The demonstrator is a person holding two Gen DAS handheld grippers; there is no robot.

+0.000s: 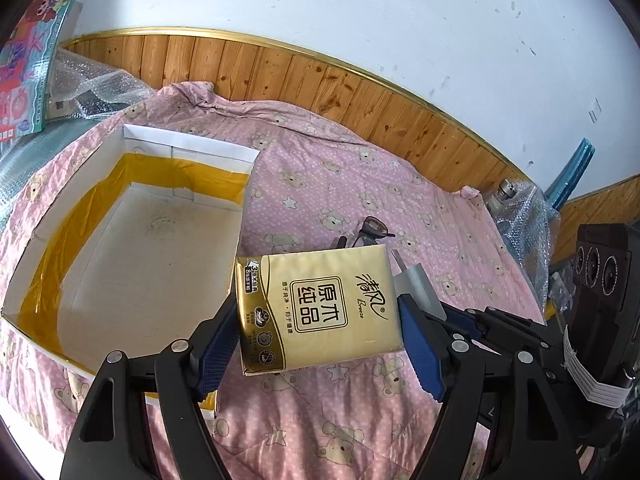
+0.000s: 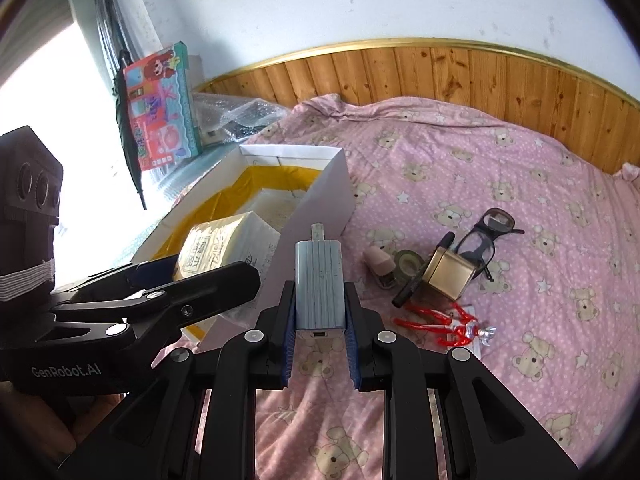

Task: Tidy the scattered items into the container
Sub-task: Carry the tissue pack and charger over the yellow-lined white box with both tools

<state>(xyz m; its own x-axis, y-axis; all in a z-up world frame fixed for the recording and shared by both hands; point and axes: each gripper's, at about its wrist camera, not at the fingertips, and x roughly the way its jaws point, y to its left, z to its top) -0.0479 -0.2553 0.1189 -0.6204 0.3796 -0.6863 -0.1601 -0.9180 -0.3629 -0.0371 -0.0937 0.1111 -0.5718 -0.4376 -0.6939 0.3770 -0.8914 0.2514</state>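
My left gripper is shut on a gold tissue pack, held above the pink bedspread just right of the white box with its yellow lining. The right wrist view shows the same tissue pack over the box's near end. My right gripper is shut on a grey ribbed power adapter, plug pointing away, right of the box wall. Lying on the bed are glasses, a gold tin, a pink stapler, a tape roll, a black pen and a red figure.
A wooden panel wall runs behind the bed. Bubble wrap and a colourful toy box stand left of the container. More bubble wrap and a bottle sit at the bed's right end. A hand holds the left gripper.
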